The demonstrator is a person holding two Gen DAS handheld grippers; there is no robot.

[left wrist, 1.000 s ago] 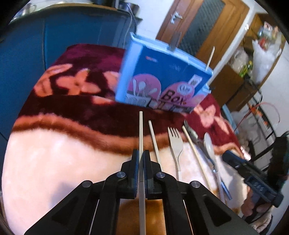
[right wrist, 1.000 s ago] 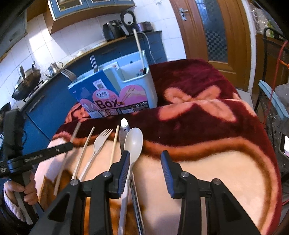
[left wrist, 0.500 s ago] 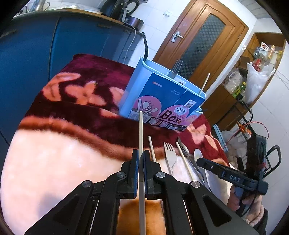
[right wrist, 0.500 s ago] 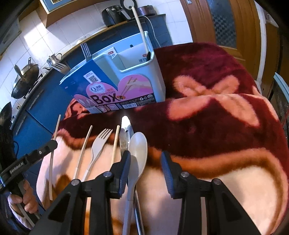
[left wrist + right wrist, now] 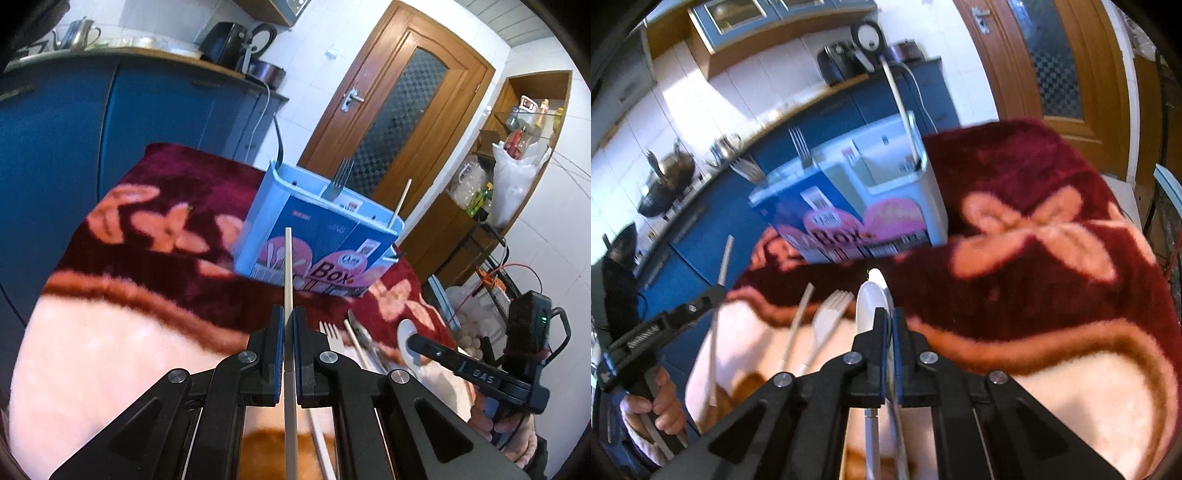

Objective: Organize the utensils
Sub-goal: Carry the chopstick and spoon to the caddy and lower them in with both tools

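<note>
My left gripper (image 5: 289,328) pinches a chopstick (image 5: 288,266) near its middle, the long front end aimed at the box (image 5: 317,236) standing further back on the blanket (image 5: 110,332). My right gripper (image 5: 889,325) has its jaws pressed together on the spoon (image 5: 868,302) just behind the bowl; a metal piece seems to lie right alongside it, and I cannot tell whether that is caught too. If it is, it may drop out partway and scatter the fork (image 5: 829,314) and loose chopstick (image 5: 798,325) lying just beside on the blanket. The spoon is held by a thin neck, so I judge it could swivel in the pads when I tip it toward the box. The chopstick sticks out far ahead, and its tip could strike the box wall instead of clearing the rim, pushing the light box over on the soft blanket. Both hands heading for the same box could also cross and knock each other.
</note>
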